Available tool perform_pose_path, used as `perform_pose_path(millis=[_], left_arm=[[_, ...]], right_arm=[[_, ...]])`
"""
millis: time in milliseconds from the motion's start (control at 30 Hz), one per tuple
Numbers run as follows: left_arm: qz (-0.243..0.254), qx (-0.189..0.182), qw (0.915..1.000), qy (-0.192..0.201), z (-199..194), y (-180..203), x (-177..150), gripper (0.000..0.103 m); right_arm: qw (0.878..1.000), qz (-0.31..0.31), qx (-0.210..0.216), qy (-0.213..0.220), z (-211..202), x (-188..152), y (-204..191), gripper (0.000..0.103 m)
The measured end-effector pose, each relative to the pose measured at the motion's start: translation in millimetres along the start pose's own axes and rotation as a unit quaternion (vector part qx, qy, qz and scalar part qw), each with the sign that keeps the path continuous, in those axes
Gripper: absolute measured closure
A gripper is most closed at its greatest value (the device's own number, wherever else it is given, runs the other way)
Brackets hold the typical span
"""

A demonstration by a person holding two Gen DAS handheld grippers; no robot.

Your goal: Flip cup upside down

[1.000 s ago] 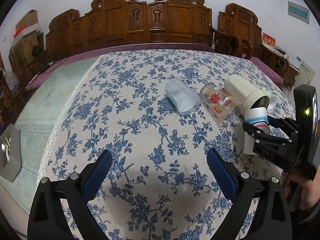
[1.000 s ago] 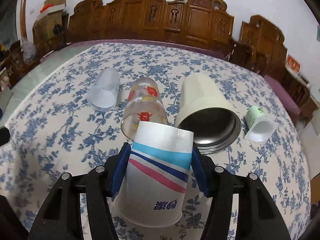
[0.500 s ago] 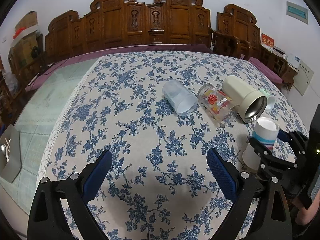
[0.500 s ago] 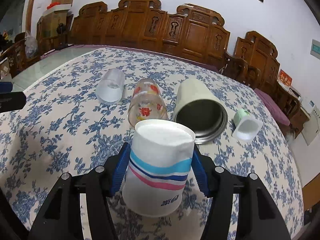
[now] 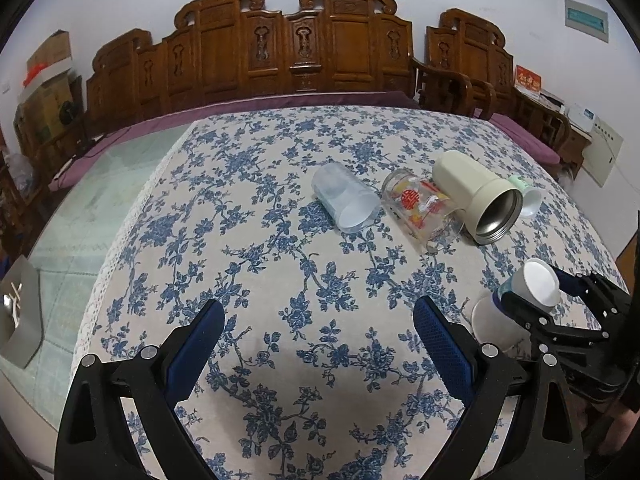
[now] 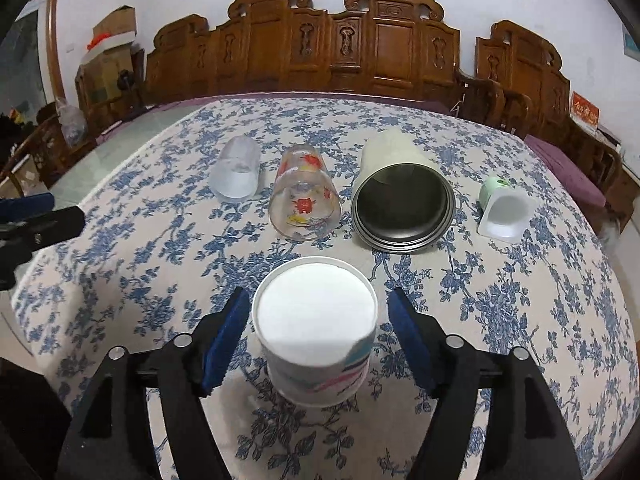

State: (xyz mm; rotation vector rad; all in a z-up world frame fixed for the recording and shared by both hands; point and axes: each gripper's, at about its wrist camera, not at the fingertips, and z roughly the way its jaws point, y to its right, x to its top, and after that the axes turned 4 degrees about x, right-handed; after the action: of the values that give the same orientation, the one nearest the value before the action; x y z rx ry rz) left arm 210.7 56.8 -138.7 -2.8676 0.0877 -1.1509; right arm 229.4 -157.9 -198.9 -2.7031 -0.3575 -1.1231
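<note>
Right gripper point(image 6: 318, 316): jaws spread, blue pads clear of the cup wall on both sides, grasping nothing
Paper cup point(image 6: 316, 324): stands inverted on the tablecloth point(image 6: 520, 320), flat white base up, wide rim down, striped wall showing low on its right side; it sits between the right fingers, nearer the left pad
Step in hand: judged to be the release after the flip, since the cup already rests mouth down
How to do it well: draw the claw straight back and slightly up along its own axis, keep the jaws wide, avoid any sideways drift, because a light paper cup would likely tip or slide at a brush from a pad
Left gripper point(image 5: 316, 344): jaws wide apart over bare cloth, holding nothing, well apart from the cup
Cup from the left view: paper cup point(image 5: 536, 284) sits at the far right, between the right claw's fingers
Farther back: frosted plastic cup point(image 6: 237, 174), printed glass point(image 6: 304, 200), cream steel tumbler point(image 6: 402, 200) and small green pot point(image 6: 504, 208) lie on their sides in a row
Beyond: carved wooden bench point(image 6: 340, 48) against the wall
</note>
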Motion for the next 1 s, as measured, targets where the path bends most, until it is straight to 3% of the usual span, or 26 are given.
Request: perform_pose_path(millis=[200,700,833,1000], left_arm=[[0.01,0.01,0.9998,0.016,-16,16,-4,0.011],[0.017,0.008,0.9997,0.018,-72,57,-28,0.011],[0.022,0.009,0.9994,0.027,-92,64,-34,0.011],[0.02,0.011,0.9975,0.066,-134,70,-33,0.011]], right_arm=[[1.0,0.012,0.008,0.011,-24,-4,9,0.003],[0.999,0.031,0.011,0.014,-88,-31,35,0.003],[0.998,0.042,0.018,0.032,-115,-37,40,0.003],[0.996,0.044,0.022,0.079,-160,-32,40,0.003]])
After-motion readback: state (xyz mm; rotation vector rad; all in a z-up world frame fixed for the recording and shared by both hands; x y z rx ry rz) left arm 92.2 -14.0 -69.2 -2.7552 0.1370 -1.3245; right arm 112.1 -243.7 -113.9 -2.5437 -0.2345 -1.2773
